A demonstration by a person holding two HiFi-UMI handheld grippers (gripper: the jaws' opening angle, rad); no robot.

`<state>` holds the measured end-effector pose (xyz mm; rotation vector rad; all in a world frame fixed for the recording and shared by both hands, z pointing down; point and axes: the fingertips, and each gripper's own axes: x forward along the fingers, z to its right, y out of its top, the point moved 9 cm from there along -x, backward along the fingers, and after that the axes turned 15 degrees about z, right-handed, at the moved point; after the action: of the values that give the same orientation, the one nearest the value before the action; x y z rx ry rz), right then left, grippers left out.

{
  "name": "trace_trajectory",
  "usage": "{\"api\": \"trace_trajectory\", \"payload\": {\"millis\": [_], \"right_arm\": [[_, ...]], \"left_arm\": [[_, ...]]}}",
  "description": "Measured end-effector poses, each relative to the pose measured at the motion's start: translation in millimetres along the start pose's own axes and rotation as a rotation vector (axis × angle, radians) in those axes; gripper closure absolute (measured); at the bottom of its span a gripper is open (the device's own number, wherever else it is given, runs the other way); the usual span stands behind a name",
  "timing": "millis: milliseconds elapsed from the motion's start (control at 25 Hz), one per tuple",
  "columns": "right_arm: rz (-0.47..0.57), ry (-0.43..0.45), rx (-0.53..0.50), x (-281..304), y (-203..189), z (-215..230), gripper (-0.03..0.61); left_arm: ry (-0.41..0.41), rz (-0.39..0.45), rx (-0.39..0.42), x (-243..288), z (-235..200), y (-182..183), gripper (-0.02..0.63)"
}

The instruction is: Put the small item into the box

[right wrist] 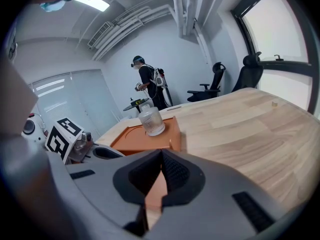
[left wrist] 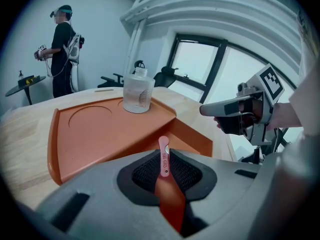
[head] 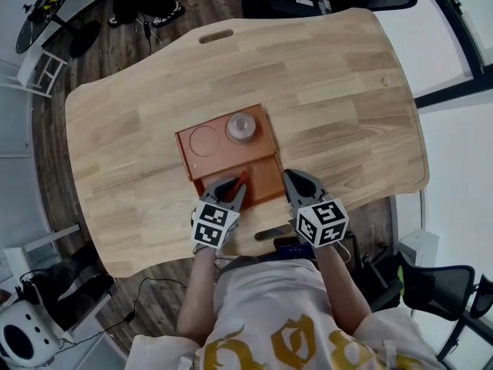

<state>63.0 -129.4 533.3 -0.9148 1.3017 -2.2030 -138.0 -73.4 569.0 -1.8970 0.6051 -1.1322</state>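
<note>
An orange box [head: 189, 156] lies on the wooden table, with a clear jar [head: 240, 127] standing in its far section beside a round recess. My left gripper [head: 233, 185] hovers over the box's near section, shut on a small flat pink item [head: 243, 177]. In the left gripper view the pink item [left wrist: 163, 156] stands upright, pinched between the dark pads, with the box [left wrist: 55, 149] and jar [left wrist: 138, 93] beyond. My right gripper [head: 293, 179] sits just right of the box's near corner. Its jaws [right wrist: 161, 156] are shut with nothing between them.
A person with a headset [left wrist: 62, 49] stands far behind the table beside a round black table [head: 46, 2]. Office chairs [right wrist: 250, 71] line the far side. A dark flat object [head: 273, 232] lies at the table's near edge. A slot [head: 216, 35] is cut in the far edge.
</note>
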Motion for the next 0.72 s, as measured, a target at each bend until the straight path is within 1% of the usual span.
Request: {"api": "trace_trajectory", "payload": {"millis": [440, 720], "right_arm": [[-0.014, -0.022, 0.023, 2.0, -5.1, 7.1, 0.566], [-0.019, -0.031, 0.029, 2.8, -6.6, 11.2, 0.566]], "left_arm": [[0.008, -0.165, 0.043, 21.7, -0.5, -10.5, 0.555], [0.013, -0.256, 0.035, 32.9, -1.6, -16.7, 0.555]]}}
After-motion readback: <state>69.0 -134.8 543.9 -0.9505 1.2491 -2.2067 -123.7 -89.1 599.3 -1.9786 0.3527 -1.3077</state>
